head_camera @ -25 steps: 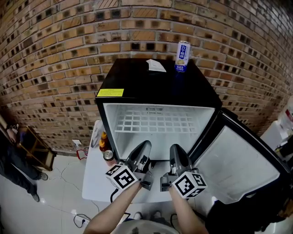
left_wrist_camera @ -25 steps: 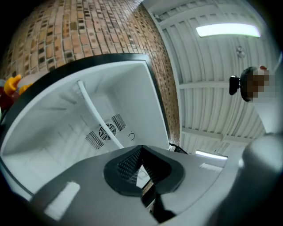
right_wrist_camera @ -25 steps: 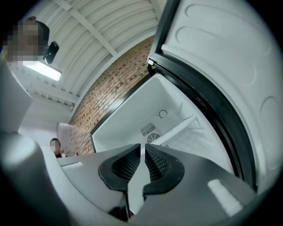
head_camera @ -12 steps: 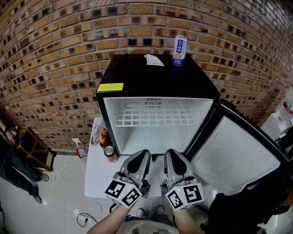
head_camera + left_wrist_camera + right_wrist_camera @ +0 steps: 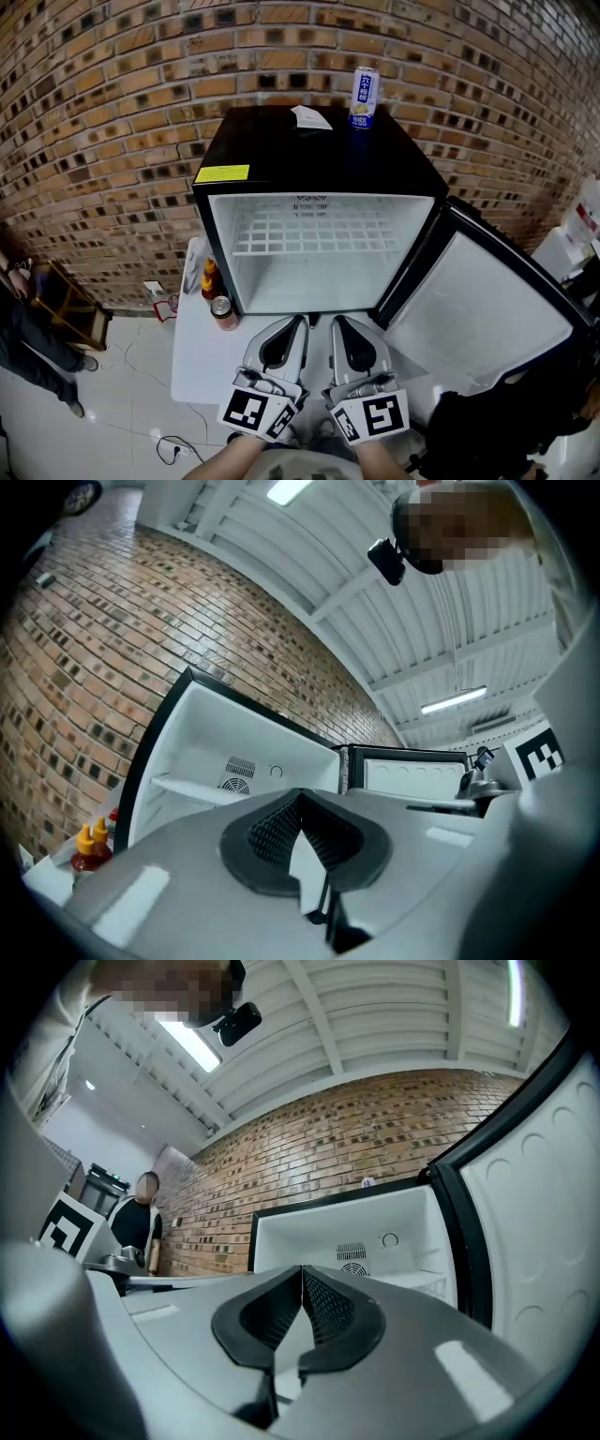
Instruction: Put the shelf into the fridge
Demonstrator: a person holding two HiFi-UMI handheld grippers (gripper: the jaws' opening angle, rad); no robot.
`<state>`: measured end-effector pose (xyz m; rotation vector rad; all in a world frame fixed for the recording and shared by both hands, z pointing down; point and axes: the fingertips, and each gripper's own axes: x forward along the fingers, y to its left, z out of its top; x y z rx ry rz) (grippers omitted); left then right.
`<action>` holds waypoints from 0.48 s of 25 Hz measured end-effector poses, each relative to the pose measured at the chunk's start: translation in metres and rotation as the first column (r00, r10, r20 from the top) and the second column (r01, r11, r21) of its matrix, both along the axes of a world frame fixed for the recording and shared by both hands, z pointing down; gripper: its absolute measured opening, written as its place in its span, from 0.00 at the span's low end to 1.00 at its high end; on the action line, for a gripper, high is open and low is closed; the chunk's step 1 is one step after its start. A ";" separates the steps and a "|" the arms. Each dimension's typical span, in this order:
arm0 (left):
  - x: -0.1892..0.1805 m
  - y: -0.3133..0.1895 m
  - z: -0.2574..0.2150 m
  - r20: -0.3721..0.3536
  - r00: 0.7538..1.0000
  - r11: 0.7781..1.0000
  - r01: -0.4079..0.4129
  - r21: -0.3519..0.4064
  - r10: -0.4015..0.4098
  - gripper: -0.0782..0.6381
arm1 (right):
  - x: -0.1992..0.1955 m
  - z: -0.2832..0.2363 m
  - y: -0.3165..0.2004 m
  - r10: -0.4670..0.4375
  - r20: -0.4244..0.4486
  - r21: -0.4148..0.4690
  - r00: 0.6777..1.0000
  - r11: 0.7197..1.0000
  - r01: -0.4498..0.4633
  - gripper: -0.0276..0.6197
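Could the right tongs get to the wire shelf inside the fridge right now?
Probably yes. The fridge door stands wide open, and nothing lies between the right tongs and the wire shelf. The tongs have just closed on nothing, so they would need opening.

The left gripper (image 5: 297, 321) is a smooth grey plastic shell, rounded like a shoe, with a dark oval hole on top. The right gripper (image 5: 337, 321) looks the same. Each carries a white cube with black square marks (left cube (image 5: 258, 412) at 7 o'clock, right cube (image 5: 372, 415) at 5 o'clock). The pads (image 5: 277, 832) are black and bumpy.
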<state>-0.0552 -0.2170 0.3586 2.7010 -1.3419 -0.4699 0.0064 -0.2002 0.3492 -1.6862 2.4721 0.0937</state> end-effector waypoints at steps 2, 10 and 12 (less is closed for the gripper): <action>0.000 0.001 -0.001 -0.002 1.000 1.000 -0.003 0.001 0.003 0.11 | 0.000 0.000 0.001 0.001 0.002 -0.004 1.000 1.000 -0.001 0.05; 0.001 0.018 -0.003 0.009 1.000 1.000 -0.011 0.013 0.010 0.11 | -0.007 -0.004 0.020 -0.016 -0.008 0.006 1.000 1.000 0.016 0.05; 0.003 0.028 -0.004 0.010 1.000 1.000 -0.011 0.017 0.011 0.11 | -0.006 -0.004 0.031 -0.025 -0.010 0.007 1.000 1.000 0.025 0.05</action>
